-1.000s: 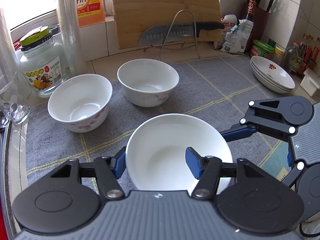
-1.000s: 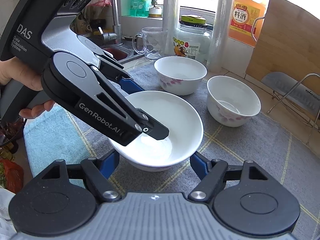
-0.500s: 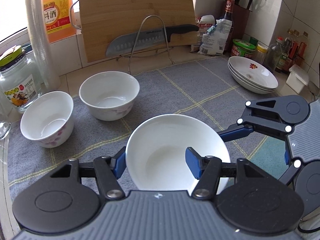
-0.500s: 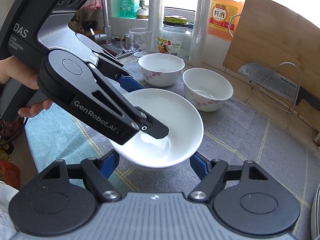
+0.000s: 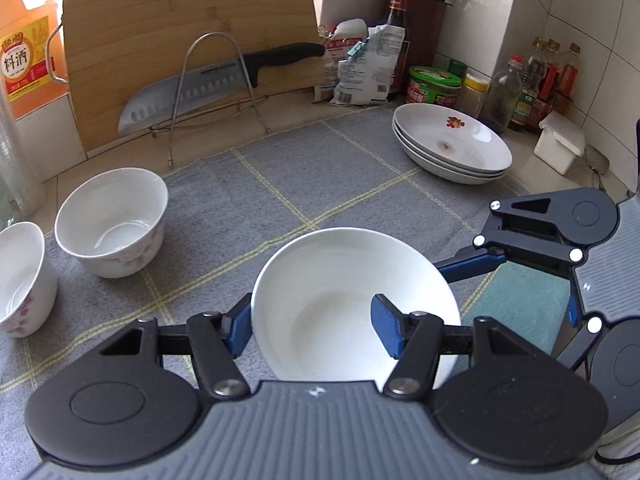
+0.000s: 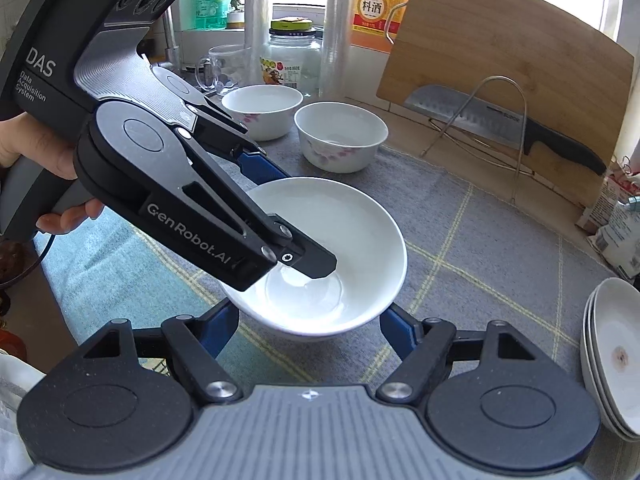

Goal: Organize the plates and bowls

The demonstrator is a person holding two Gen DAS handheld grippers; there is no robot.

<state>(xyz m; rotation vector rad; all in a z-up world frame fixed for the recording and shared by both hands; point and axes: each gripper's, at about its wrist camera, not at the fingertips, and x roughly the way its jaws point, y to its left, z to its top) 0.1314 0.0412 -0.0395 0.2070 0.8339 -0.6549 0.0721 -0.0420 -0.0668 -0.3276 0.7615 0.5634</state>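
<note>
I hold the bowl (image 5: 352, 300) clamped in both the left gripper (image 5: 310, 326) and the right gripper (image 6: 310, 326), steadying it short of the plates (image 5: 452, 144).

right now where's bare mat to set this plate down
Free: the grey mat between the two bowls and the plate stack, in front of the knife rack. Crowded: the back right corner with bottles and jars.

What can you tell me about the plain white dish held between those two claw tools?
The shallow white dish looks like glossy ceramic, plain, empty, upright. The left gripper pinches its rim, one pad inside and one outside; the right gripper spans it from outside. It is above the grey checked mat, between the two flowered bowls and the plate stack.
</note>
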